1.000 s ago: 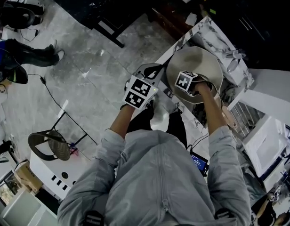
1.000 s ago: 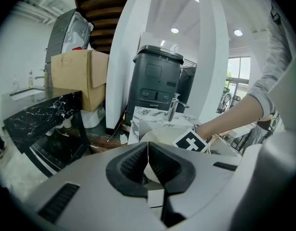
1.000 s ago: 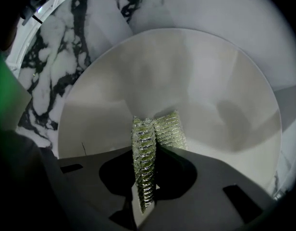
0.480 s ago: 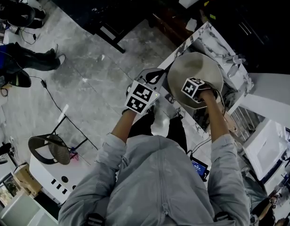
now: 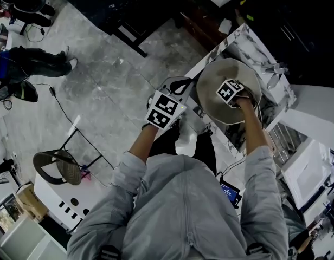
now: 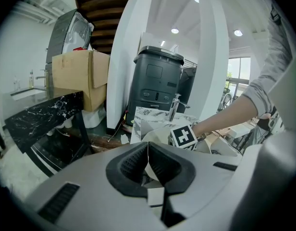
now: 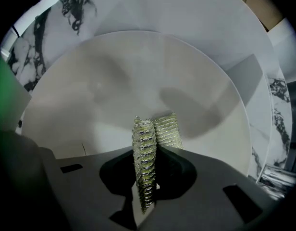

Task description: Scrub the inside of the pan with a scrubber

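A pale round pan (image 5: 213, 83) rests on the marble counter; its inside fills the right gripper view (image 7: 138, 76). My right gripper (image 5: 232, 93) reaches down into it and is shut on a wad of metal scrubber (image 7: 147, 150), whose tip presses on the pan's floor. My left gripper (image 5: 178, 84) sits at the pan's left rim. Its jaws are shut on a thin pale piece (image 6: 150, 170) that runs on to the pan (image 6: 155, 134), which looks like the handle. The right gripper's marker cube (image 6: 182, 136) shows beyond it.
The marble counter (image 5: 248, 39) has a faucet (image 5: 273, 69) at its far side. A grey bin (image 6: 155, 85), a cardboard box (image 6: 76, 73) and a black table (image 6: 42, 117) stand beyond. A round chair (image 5: 56, 167) and cables lie on the floor at left.
My right gripper has slid the scrubber across the pan's inside, toward the right and far side. The left gripper has stayed at the pan's left rim.
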`<move>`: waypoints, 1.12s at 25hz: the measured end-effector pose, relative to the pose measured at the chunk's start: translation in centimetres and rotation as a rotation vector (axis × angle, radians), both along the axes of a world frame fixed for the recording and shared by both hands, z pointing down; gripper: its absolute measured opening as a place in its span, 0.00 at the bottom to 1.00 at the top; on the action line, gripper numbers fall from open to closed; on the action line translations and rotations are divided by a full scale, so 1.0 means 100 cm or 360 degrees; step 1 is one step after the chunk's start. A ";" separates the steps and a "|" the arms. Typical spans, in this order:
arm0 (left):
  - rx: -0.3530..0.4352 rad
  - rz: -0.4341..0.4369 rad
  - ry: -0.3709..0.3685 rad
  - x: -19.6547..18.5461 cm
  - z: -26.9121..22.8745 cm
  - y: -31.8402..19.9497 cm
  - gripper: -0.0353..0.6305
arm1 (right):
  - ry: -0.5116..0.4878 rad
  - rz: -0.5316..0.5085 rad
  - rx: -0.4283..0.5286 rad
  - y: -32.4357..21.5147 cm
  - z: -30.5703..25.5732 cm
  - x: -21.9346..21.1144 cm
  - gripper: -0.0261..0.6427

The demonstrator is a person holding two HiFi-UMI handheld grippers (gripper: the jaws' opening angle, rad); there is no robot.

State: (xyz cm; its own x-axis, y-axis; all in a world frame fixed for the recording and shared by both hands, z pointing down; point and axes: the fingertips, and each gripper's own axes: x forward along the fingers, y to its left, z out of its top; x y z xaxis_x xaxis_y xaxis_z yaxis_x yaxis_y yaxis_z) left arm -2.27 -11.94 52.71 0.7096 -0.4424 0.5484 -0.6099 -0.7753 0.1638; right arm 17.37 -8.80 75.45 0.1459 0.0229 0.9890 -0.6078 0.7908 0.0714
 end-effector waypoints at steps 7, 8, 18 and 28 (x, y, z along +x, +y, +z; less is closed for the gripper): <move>-0.0014 -0.0038 0.0003 -0.011 0.005 -0.002 0.09 | -0.0170 0.0102 0.0201 -0.019 0.002 -0.023 0.16; -0.0016 -0.0044 0.0000 -0.013 0.006 -0.002 0.09 | -0.0221 0.0119 0.0226 -0.020 0.002 -0.030 0.16; -0.0014 -0.0085 -0.0008 -0.025 0.004 -0.005 0.09 | -0.0866 0.0550 -0.0059 0.001 -0.004 -0.115 0.16; 0.0004 -0.0028 -0.0026 -0.029 -0.003 0.000 0.09 | -0.1556 0.0989 -0.0076 -0.014 -0.055 -0.157 0.16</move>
State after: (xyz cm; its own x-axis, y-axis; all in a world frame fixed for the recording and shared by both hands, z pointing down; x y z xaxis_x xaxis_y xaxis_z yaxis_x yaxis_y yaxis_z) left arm -5.16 -11.99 52.37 0.6927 -0.4558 0.5589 -0.6259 -0.7650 0.1518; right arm 1.68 -10.22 69.95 -0.7298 -0.1371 0.6697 -0.6717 0.3259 -0.6653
